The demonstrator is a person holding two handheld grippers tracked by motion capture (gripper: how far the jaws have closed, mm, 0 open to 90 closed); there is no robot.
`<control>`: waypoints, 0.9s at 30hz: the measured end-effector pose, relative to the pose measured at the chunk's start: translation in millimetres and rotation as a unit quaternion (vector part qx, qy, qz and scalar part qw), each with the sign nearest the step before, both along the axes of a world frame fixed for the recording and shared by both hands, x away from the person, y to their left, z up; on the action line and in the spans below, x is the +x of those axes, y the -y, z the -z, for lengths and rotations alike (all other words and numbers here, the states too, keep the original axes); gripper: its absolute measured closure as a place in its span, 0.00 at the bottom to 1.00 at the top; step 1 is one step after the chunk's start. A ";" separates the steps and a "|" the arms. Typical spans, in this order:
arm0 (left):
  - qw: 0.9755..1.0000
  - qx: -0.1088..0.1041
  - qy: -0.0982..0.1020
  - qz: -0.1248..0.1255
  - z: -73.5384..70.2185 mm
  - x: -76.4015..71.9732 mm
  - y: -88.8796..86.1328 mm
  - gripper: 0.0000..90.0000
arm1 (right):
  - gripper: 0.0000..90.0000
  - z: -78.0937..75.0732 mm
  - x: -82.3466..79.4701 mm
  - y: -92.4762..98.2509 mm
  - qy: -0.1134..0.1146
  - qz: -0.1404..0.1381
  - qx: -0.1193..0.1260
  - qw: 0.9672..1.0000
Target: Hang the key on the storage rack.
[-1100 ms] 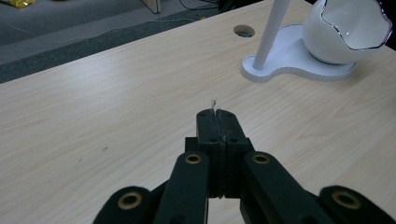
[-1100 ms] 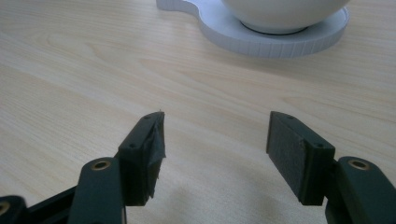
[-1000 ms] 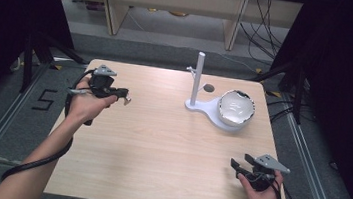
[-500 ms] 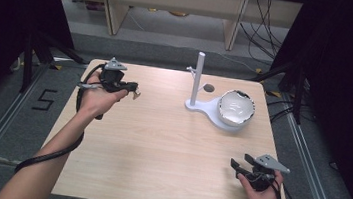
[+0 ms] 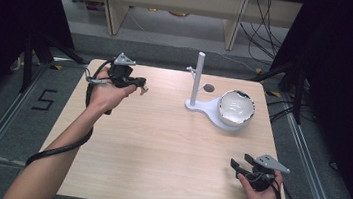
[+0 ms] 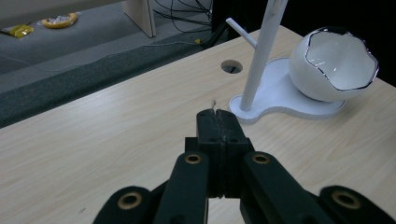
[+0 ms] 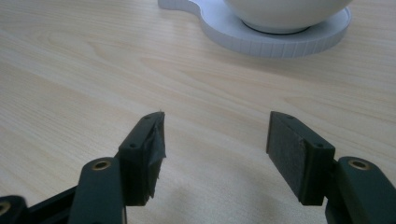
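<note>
High view: left gripper (image 5: pixel 141 86) held above the table's (image 5: pixel 159 143) far-left part, jaws pressed together. Right gripper (image 5: pixel 237 168) low at the near-right corner, jaws spread, empty. White stand (image 5: pixel 213 111) with an upright post sits far right of centre; a white eggshell-shaped bowl (image 5: pixel 236 107) rests on its base.

Left gripper view: jaws closed flat, pads touching, a thin wisp at their tip, too small to identify. Stand and bowl (image 6: pixel 334 65) lie ahead, apart.

Right gripper view: jaws wide over bare wood; stand's base (image 7: pixel 261 35) beyond.
</note>
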State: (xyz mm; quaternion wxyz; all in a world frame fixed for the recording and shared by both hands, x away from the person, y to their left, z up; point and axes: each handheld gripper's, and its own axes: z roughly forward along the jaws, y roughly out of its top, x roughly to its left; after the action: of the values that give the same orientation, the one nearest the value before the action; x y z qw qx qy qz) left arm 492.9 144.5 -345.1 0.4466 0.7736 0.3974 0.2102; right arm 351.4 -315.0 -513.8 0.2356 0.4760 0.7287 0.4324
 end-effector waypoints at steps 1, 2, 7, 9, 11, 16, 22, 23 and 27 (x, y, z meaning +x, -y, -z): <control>1.000 0.000 0.000 -0.002 -0.7 0.7 1.4 0.99 | 0.43 0.7 0.9 -0.2 0.003 0.002 -0.002 1.000; 1.000 -0.002 0.002 -0.004 -1.1 1.7 2.8 0.99 | 0.42 0.0 0.0 -0.4 -0.004 -0.003 0.005 1.000; 1.000 -0.003 0.006 0.003 -4.0 7.7 10.8 0.99 | 0.42 -0.2 0.3 0.2 -0.009 -0.003 -0.005 1.000; 1.000 -0.003 0.008 0.000 -4.4 8.6 13.3 0.99 | 0.42 -0.4 0.2 -0.2 -0.012 -0.006 -0.001 1.000; 1.000 -0.004 0.009 0.001 -5.5 11.0 18.1 0.99 | 0.42 -0.5 0.5 0.3 -0.011 -0.009 0.000 1.000; 1.000 -0.008 0.014 0.005 -8.3 18.3 30.5 0.99 | 0.42 -1.1 -0.5 1.2 -0.011 -0.009 0.007 1.000; 1.000 -0.016 0.014 0.004 -10.6 25.3 42.8 0.99 | 0.42 -1.2 -0.5 1.3 -0.011 -0.009 0.007 1.000; 1.000 -0.016 0.014 0.004 -10.9 26.7 44.9 0.99 | 0.42 -1.1 -0.4 1.4 -0.010 -0.009 0.007 1.000; 1.000 -0.019 0.012 0.002 -11.9 30.6 50.8 0.99 | 0.42 -1.1 -0.4 1.5 -0.009 -0.009 0.006 1.000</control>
State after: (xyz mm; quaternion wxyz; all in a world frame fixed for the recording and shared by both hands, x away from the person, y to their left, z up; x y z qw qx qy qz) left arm 523.5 93.7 -333.2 0.4666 0.7632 0.3940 0.2111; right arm 351.1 -316.4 -512.7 0.2220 0.4749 0.7323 0.4346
